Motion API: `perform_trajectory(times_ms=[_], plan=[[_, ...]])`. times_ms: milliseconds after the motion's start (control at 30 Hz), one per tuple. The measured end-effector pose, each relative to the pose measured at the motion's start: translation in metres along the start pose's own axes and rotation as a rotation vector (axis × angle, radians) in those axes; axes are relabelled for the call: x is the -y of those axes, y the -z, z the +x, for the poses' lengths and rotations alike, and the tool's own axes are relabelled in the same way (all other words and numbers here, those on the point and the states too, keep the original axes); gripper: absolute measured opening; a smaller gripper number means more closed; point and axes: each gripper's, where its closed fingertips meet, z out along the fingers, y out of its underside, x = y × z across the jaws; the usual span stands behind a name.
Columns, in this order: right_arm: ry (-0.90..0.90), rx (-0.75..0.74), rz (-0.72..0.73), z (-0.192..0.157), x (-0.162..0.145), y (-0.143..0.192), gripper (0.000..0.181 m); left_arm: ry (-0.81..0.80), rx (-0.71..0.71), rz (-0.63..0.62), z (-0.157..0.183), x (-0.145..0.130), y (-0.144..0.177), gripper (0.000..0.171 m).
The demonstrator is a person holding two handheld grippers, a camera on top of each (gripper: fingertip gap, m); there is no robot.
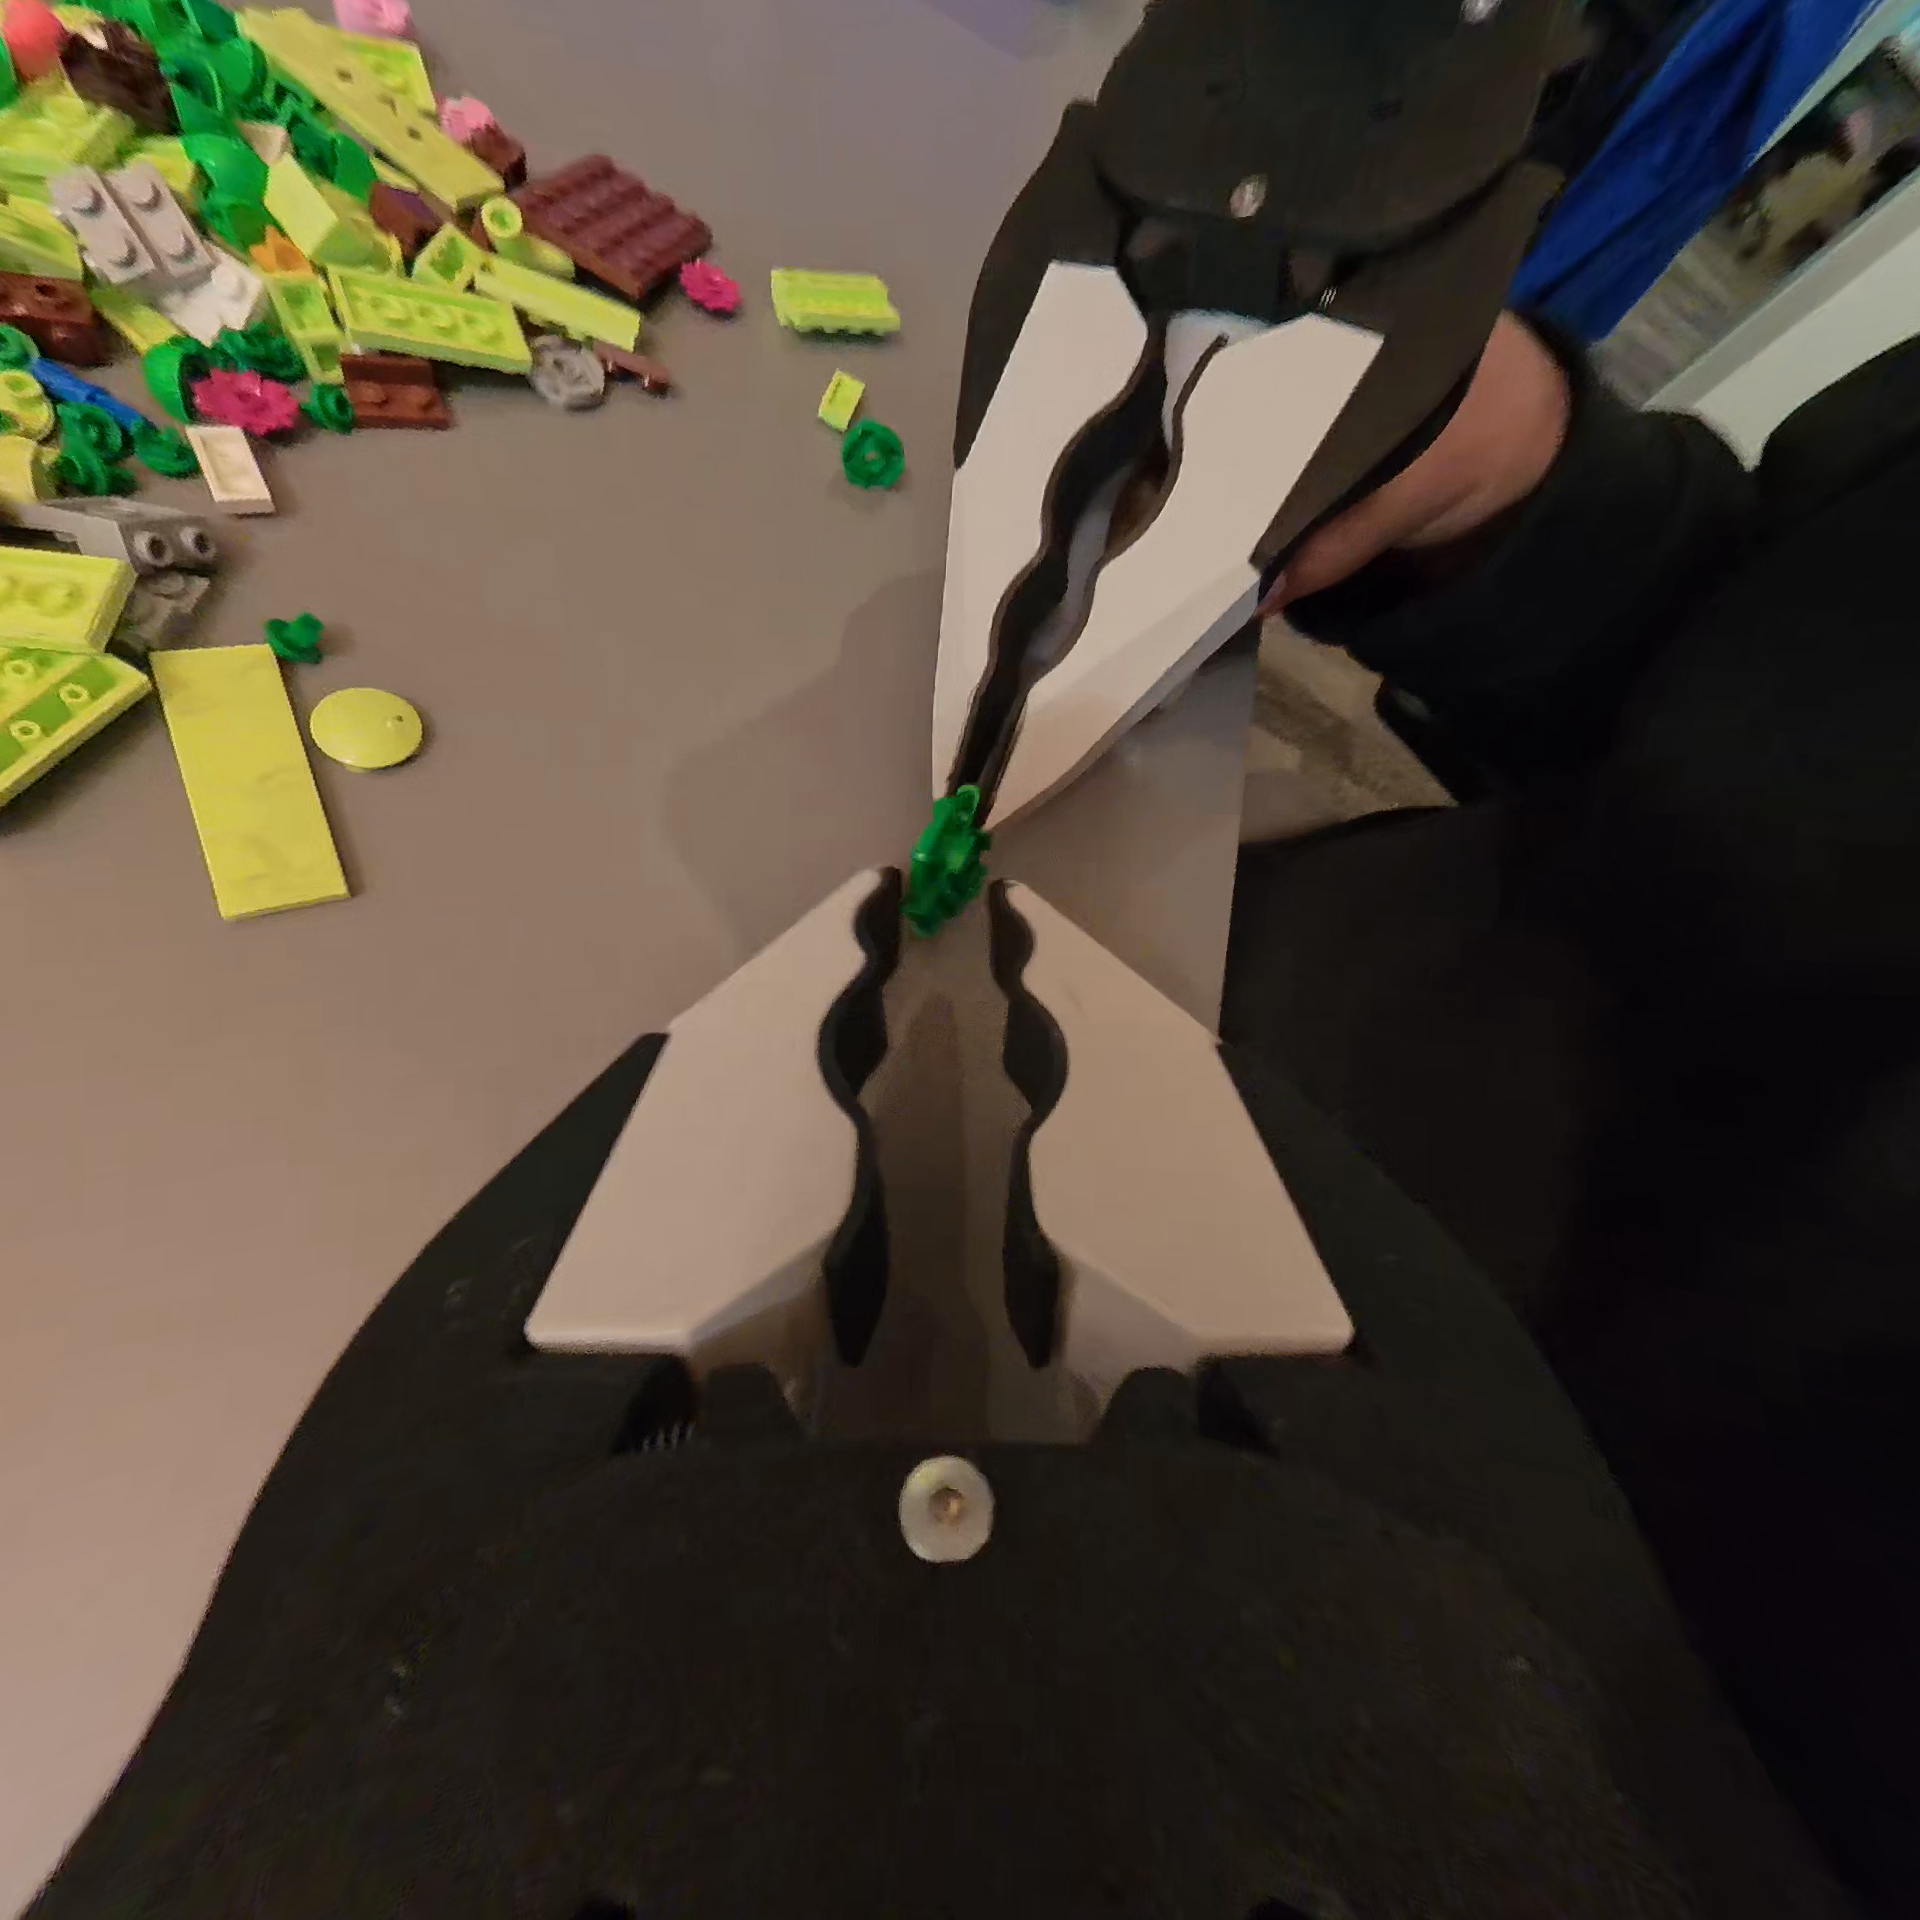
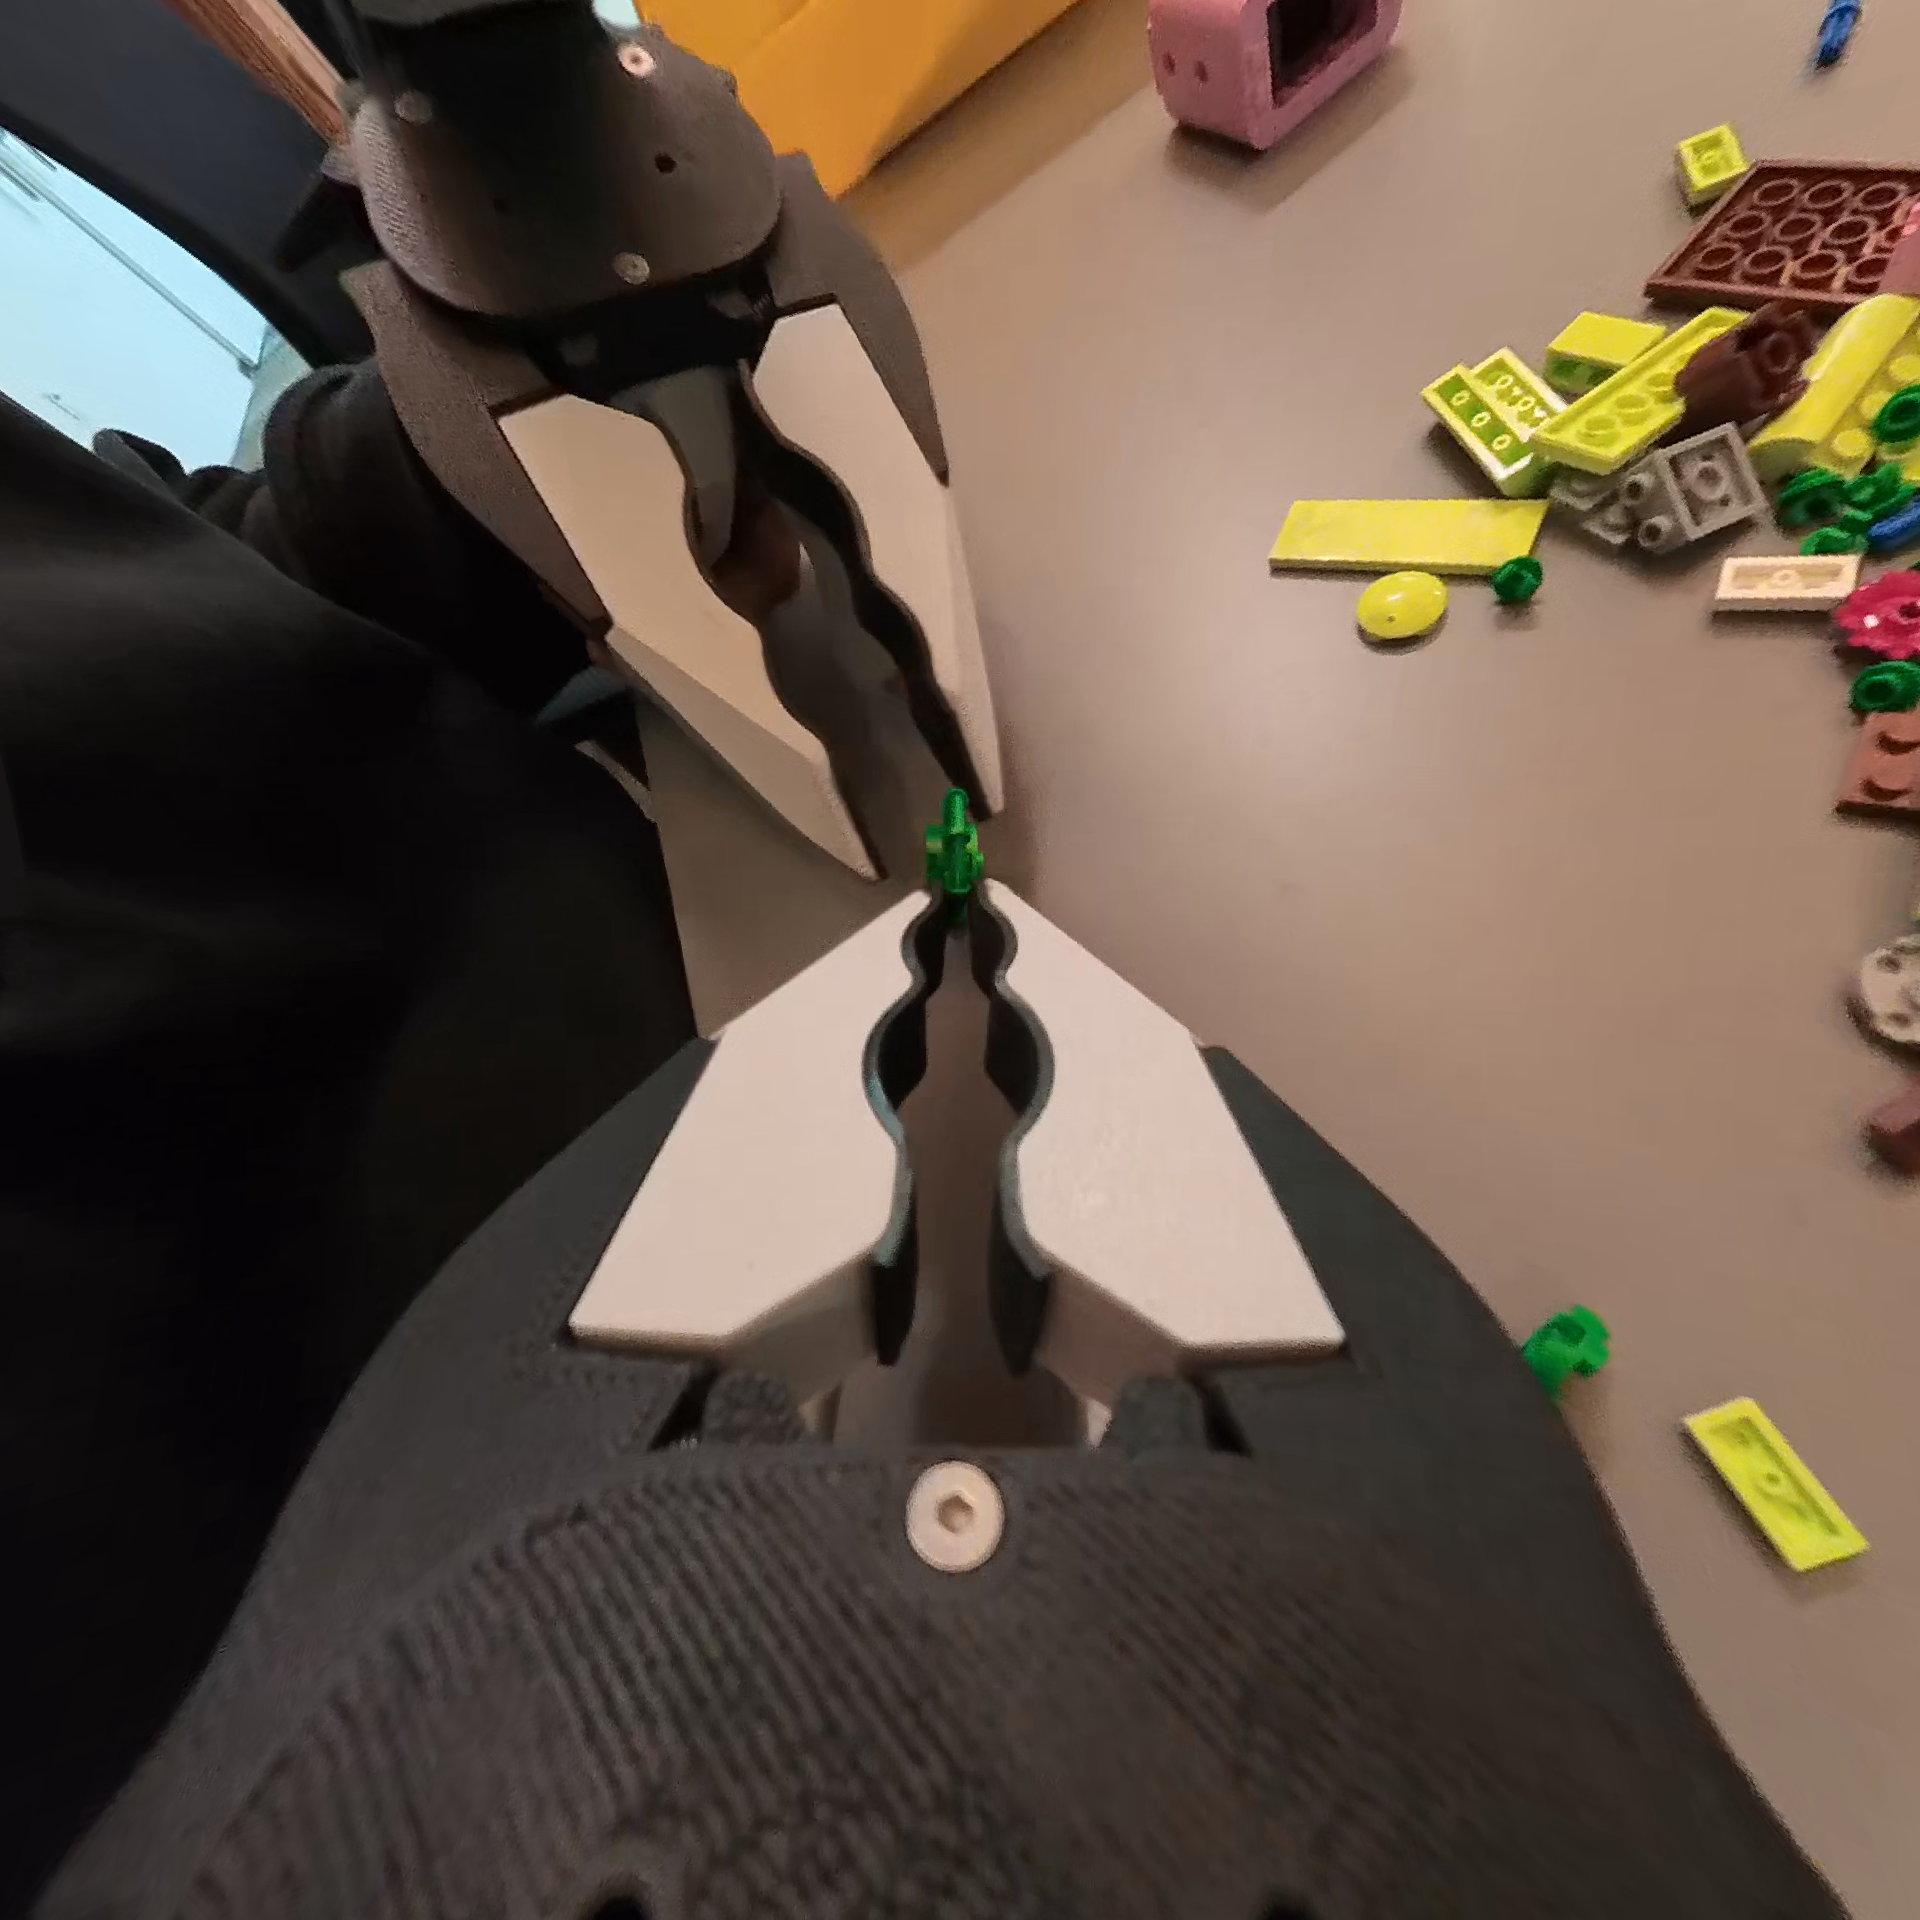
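Surface: grey tabletop [image 1: 582,582], its near edge just under both grippers, dark clothing beyond the edge.
Left gripper [image 1: 940,883]: fingers apart, a clear gap between the wavy black pads; tips flank the lower end of the green piece, contact too fine to tell.
Right gripper [image 2: 954,894]: tips drawn together, clamped on the small green piece; points straight at the left gripper, tip to tip.
Green piece [image 1: 943,862]: small bright green plant-like part, upright between the two sets of fingertips, held above the table near its edge; seen edge-on from the right wrist view [image 2: 953,847].
Hand [image 1: 1455,468]: wraps the right gripper's handle, dark sleeve behind it.
Brick pile [image 1: 260,239]: well off to the left gripper's left and ahead; lime plates, dark brown plates, grey bricks, green round bits, pink flowers, heaped loosely.
Lime tile [image 1: 249,779]: long flat tile lying apart from the pile, nearer the left gripper, with a lime disc [image 1: 366,729] just beside it.
Stray green stud [image 2: 1567,1345]: alone on the table, close to the right gripper's right side, a small lime plate [image 2: 1775,1491] near it.
Pink block [image 2: 1273,62]: far ahead of the right gripper, beside something yellow [image 2: 883,73].
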Motion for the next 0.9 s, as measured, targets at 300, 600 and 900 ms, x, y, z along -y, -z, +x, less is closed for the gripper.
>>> perform_trajectory(times_ms=[300,600,900], plan=[[-0.054,-0.078,-0.018,0.017,-0.003,0.000,0.001,0.076,-0.011,-0.014,-0.005,-0.003,-0.001,0.031],[0.107,-0.163,0.077,0.018,0.013,0.010,0.013,-0.191,0.228,-0.043,-0.021,0.006,-0.008,0.046],[0.249,-0.182,-0.024,0.018,0.007,-0.005,0.015,-0.262,0.236,-0.131,-0.022,-0.001,-0.020,0.028]])
